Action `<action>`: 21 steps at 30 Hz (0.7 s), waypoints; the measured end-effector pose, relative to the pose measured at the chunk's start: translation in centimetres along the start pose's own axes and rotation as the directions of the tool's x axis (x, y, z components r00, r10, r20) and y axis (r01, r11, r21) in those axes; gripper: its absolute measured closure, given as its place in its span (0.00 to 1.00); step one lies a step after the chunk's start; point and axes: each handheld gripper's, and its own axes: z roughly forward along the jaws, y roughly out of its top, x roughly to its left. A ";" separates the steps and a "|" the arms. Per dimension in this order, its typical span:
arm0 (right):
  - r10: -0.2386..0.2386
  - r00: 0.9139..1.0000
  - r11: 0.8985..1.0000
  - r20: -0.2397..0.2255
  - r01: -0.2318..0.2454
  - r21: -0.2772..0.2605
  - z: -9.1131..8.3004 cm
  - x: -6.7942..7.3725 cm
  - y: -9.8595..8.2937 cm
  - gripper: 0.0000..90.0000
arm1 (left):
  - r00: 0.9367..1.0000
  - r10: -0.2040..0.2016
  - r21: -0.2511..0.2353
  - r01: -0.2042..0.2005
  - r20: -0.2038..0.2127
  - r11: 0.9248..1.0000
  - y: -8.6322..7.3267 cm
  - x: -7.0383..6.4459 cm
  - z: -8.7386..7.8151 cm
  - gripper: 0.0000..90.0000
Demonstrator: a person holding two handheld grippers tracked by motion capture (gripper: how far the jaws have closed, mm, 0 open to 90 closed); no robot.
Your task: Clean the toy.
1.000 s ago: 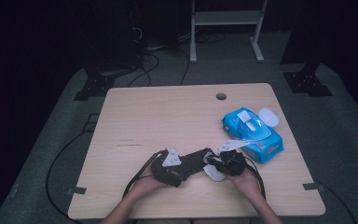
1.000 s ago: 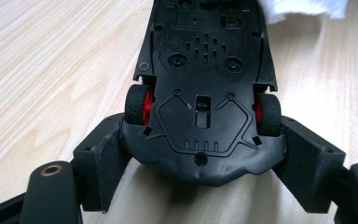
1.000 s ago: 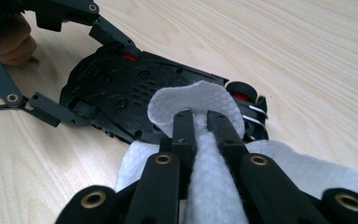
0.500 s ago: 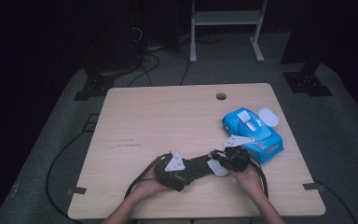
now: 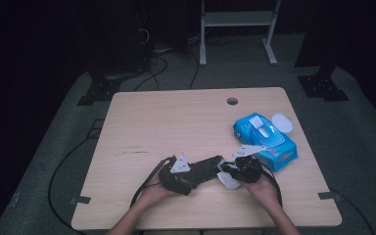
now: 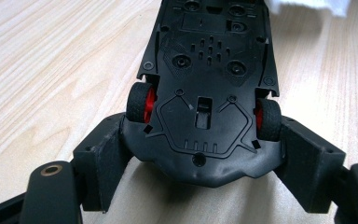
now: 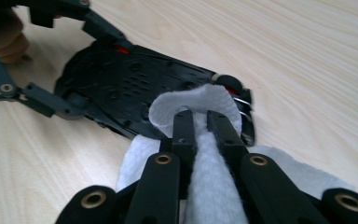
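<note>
1. The table [image 5: 176, 122] carries the whole job at its near edge, with a blue wipes pack [image 5: 267, 139] off to the right, well apart from the left hand.
2. The toy car [image 6: 207, 70] lies belly-up between the 2 tools, chassis facing the camera; its long axis runs left to right across the high view.
3. The left gripper [image 6: 200, 154] is closed onto 1 end of the car, jaws pressing just behind the 2 red-hubbed wheels, so that end is pinned.
4. The right gripper [image 7: 200, 123] is nearly shut, pinching a folded white wipe [image 7: 191, 105], and the fold touches the car's far end by a wheel.
5. Judging from that, the next stroke wants to run along the chassis toward the left gripper, and the right hand is the one nearer the free end.
</note>
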 end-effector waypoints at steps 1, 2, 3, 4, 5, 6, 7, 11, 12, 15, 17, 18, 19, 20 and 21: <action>-0.005 1.000 1.000 -0.008 0.005 0.001 0.1 0.2 0.1 0.90 | 1.000 0.006 -0.001 -0.006 0.000 1.000 0.0 0.0 0.0 0.26; -0.011 1.000 1.000 -0.014 0.011 0.003 0.3 0.4 0.2 0.90 | 1.000 0.010 -0.001 -0.010 0.001 1.000 0.0 -0.1 0.0 0.26; -0.017 1.000 1.000 -0.019 0.017 0.003 0.4 0.6 0.3 0.90 | 1.000 0.013 -0.007 -0.013 0.005 1.000 0.0 -0.2 0.0 0.26; -0.020 0.999 1.000 -0.026 0.020 0.003 0.6 0.9 0.3 0.90 | 1.000 0.017 -0.011 -0.017 0.005 1.000 0.1 -0.3 0.0 0.26; -0.026 0.999 1.000 -0.031 0.026 -0.001 0.7 1.2 0.4 0.90 | 1.000 0.023 -0.016 -0.023 0.007 1.000 0.1 -0.4 0.0 0.26; -0.030 0.999 1.000 -0.043 0.030 -0.006 0.8 1.6 0.5 0.90 | 1.000 0.026 -0.024 -0.025 0.015 0.999 0.2 -0.5 0.0 0.26; -0.026 0.997 1.000 -0.071 0.025 -0.013 1.0 1.8 0.6 0.90 | 0.999 0.027 -0.028 -0.026 0.024 0.999 0.2 -0.5 0.0 0.26; -0.065 0.995 0.998 -0.074 0.064 -0.015 1.7 2.9 1.0 0.90 | 0.998 0.053 -0.019 -0.053 0.037 0.998 0.2 -1.0 0.3 0.26; -0.072 0.995 0.997 -0.067 0.071 -0.017 1.8 2.8 1.0 0.90 | 0.998 0.054 -0.018 -0.054 0.042 0.998 0.2 -1.0 0.3 0.26; -0.053 0.998 0.998 -0.040 0.052 -0.025 1.7 1.7 1.0 0.90 | 0.997 0.058 -0.013 -0.057 0.045 0.998 0.3 -1.0 0.3 0.26; -0.008 1.000 0.999 -0.019 0.008 -0.036 1.3 0.6 0.8 0.90 | 0.997 0.056 -0.014 -0.056 0.046 0.998 0.3 -0.9 0.3 0.26; 0.003 1.000 0.999 0.003 -0.003 -0.037 0.9 -0.1 0.6 0.90 | 0.997 0.056 -0.014 -0.055 0.046 0.998 0.3 -0.9 0.3 0.26; 0.020 1.000 0.999 0.019 -0.019 -0.039 0.6 -0.7 0.3 0.90 | 0.997 0.056 -0.015 -0.055 0.047 0.998 0.3 -0.9 0.3 0.26; 0.041 0.999 0.998 0.031 -0.040 -0.043 0.3 -1.1 0.1 0.90 | 0.998 0.052 -0.018 -0.052 0.047 0.999 0.3 -0.9 0.4 0.26; 0.061 0.998 0.997 0.025 -0.060 -0.049 0.1 -1.5 -0.2 0.90 | 0.998 0.053 -0.018 -0.052 0.046 0.998 0.3 -1.0 0.4 0.26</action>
